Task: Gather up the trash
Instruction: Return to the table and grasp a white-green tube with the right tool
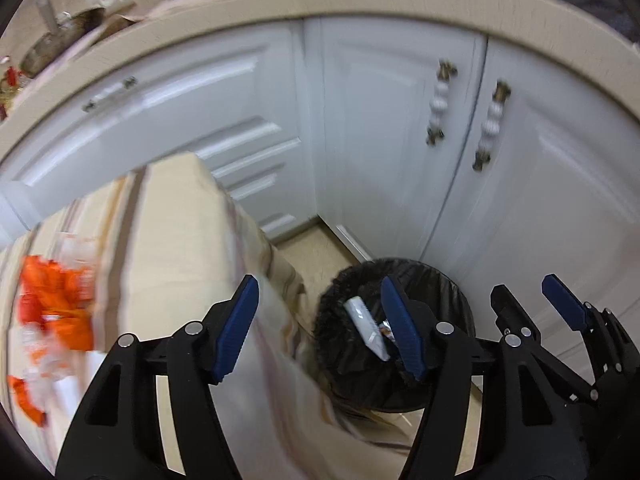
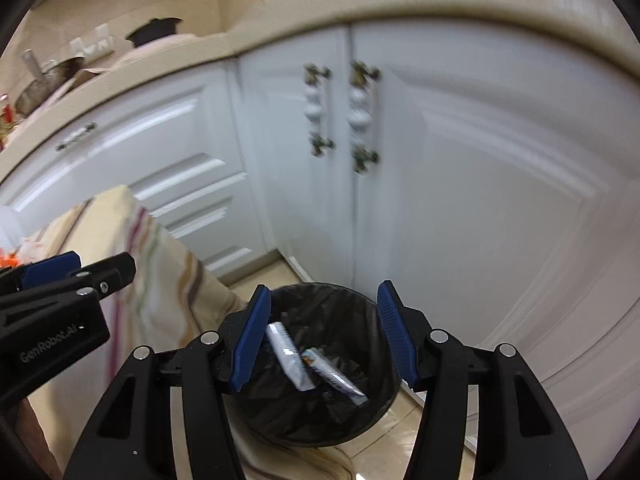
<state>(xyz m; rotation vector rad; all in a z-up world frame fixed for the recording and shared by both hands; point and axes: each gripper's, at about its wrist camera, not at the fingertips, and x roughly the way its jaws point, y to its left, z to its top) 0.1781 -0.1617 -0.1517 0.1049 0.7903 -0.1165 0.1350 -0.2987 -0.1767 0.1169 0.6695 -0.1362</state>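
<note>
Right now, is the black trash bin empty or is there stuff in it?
Not empty. The bin holds two wrappers lying on its black liner.

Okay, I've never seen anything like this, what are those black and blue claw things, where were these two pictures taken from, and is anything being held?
Those claws are tools that a person carries, one in each hand; no robot arm is involved. Each has two black fingers with blue pads and a wide-angle camera looking along them, so each picture is one tool's own view.

In the left wrist view, the left hand-held gripper is open and holds nothing. In the right wrist view, the right hand-held gripper is open and empty too.

Both point down at a round bin lined with a black plastic bag, standing on the floor by white kitchen cupboards. Two crumpled white wrappers lie inside it. Beside the bin is a table under a cream striped cloth, with blurred orange and white litter on it, probably the next trash.
</note>
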